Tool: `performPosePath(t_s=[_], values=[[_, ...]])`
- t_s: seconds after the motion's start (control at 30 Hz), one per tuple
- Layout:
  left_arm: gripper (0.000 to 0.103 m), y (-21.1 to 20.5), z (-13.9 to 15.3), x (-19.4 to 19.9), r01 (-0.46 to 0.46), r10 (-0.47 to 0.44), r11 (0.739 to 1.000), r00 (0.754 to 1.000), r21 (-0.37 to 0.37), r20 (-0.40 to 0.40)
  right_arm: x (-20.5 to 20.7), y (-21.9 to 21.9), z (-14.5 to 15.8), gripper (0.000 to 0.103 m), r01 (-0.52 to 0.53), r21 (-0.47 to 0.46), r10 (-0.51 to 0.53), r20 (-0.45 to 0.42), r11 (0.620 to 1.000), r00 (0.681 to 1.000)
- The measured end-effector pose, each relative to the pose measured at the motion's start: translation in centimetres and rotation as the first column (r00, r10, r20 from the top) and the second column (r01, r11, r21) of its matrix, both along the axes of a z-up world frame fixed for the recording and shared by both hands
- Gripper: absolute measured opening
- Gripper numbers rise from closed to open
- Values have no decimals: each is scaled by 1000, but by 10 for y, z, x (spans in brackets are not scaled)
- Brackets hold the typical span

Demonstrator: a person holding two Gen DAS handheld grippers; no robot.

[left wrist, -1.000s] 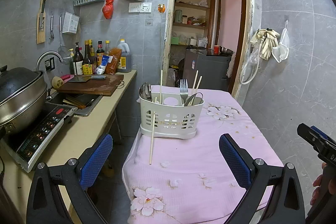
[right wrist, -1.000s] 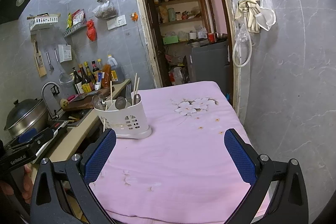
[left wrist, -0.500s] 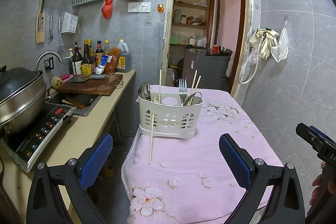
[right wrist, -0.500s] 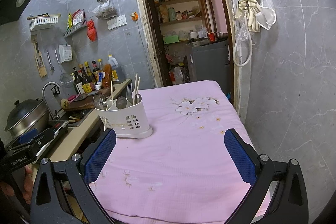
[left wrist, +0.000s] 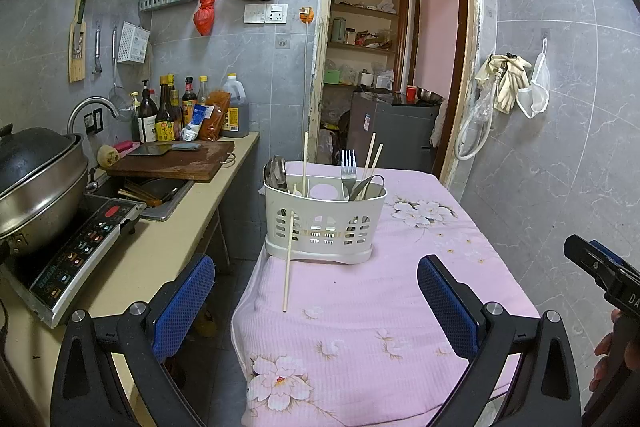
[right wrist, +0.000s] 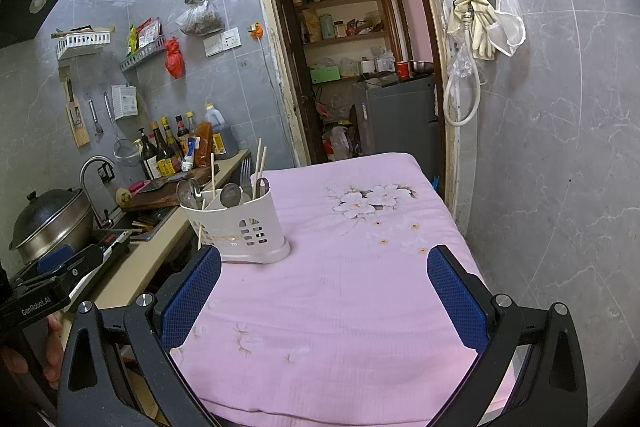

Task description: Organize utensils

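Little moved since earlier: holder slightly nearer. Left view: left gripper (left wrist: pixel 316 299) wide, empty; stray chopstick (left wrist: pixel 289 259) at 12 o'clock, leaning on utensil holder (left wrist: pixel 325 223). Pinch mid-shaft, lift vertically. Right view: right gripper (right wrist: pixel 324 295) wide, empty; holder at 11 o'clock.
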State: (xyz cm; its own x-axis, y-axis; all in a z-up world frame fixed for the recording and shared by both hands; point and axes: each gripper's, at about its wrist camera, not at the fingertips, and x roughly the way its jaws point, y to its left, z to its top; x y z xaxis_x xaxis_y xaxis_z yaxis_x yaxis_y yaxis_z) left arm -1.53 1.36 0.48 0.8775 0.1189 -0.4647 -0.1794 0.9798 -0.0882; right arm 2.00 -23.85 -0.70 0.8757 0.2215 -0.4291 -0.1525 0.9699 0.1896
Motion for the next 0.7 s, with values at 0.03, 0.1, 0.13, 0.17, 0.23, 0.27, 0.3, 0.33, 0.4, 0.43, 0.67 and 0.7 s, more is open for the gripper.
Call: performPosePath(t_s=[0.03, 0.1, 0.13, 0.17, 0.23, 0.27, 0.3, 0.33, 0.4, 0.43, 0.67, 0.7], values=[[102, 0, 0, 0, 0, 0, 1000, 1000, 0, 0, 0, 2, -1, 101, 0, 1, 0, -1, 1000, 1000], [102, 1, 0, 0, 0, 0, 1000, 1000, 0, 0, 0, 2, 0, 101, 0, 1, 0, -2, 1000, 1000], [102, 2, -1, 1, -1, 1, 1000, 1000, 0, -1, 0, 2, 0, 101, 0, 0, 0, -1, 1000, 1000], [102, 1, -1, 0, -1, 1, 1000, 1000, 0, -1, -1, 2, 0, 101, 0, 0, 0, -1, 1000, 1000], [102, 0, -2, 0, -2, 2, 1000, 1000, 0, -1, 0, 1, 0, 101, 0, 0, 0, -1, 1000, 1000], [102, 1, -2, 0, -1, 1, 1000, 1000, -1, -2, 0, 0, 0, 101, 1, 0, -1, -1, 1000, 1000], [102, 1, -2, 0, -1, 1, 1000, 1000, -1, -2, 0, 1, 0, 101, 1, -1, -1, -1, 1000, 1000], [102, 1, -2, 0, 2, -2, 1000, 1000, -3, -3, 0, 2, -1, 101, 1, -1, -1, -3, 1000, 1000], [102, 1, -3, 1, 3, -4, 1000, 1000, -18, -15, 0, 1, -4, 101, 0, 0, 0, -5, 1000, 1000], [102, 0, -5, 1, -1, 1, 1000, 1000, -22, -19, -1, 3, -5, 101, -1, 1, 1, -7, 1000, 1000], [102, -1, -7, -1, -14, 13, 1000, 1000, -17, -24, -1, 2, -10, 101, -6, 1, 6, -10, 1000, 1000], [102, -1, -6, -1, -13, 13, 1000, 1000, -18, -23, -1, 2, -10, 101, -6, 1, 6, -11, 1000, 1000]])
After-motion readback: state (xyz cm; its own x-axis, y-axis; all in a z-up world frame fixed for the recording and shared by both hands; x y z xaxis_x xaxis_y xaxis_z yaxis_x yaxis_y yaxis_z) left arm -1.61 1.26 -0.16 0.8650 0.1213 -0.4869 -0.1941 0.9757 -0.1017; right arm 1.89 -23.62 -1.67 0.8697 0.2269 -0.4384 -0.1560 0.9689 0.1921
